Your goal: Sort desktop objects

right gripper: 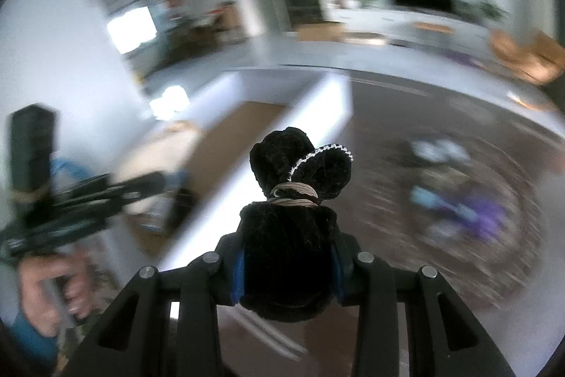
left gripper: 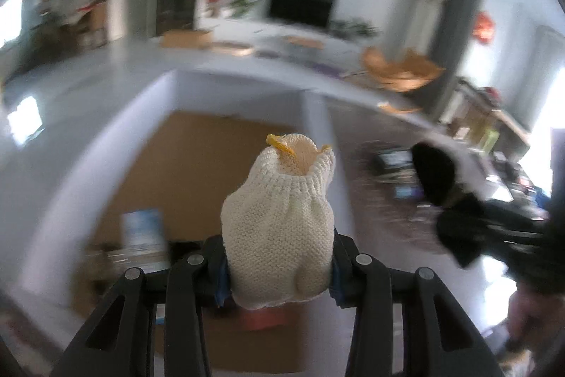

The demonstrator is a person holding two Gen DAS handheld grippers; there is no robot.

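My left gripper [left gripper: 279, 274] is shut on a cream knitted glove [left gripper: 279, 228] with a yellow cuff edge, held up in the air above a brown box compartment [left gripper: 208, 172]. My right gripper [right gripper: 286, 274] is shut on a black fuzzy bundle [right gripper: 293, 235] tied with a tan band, also held in the air. The right gripper and its black bundle also show at the right of the left wrist view [left gripper: 438, 175]. The left gripper shows blurred at the left of the right wrist view [right gripper: 88, 196].
A white divider wall [right gripper: 282, 143] separates a light brown compartment from a dark brown surface [right gripper: 406, 115] with blurred small items [right gripper: 459, 200]. A blue-white packet [left gripper: 143, 232] lies in the left compartment. Beyond are a TV [left gripper: 300, 6] and baskets [left gripper: 399, 66].
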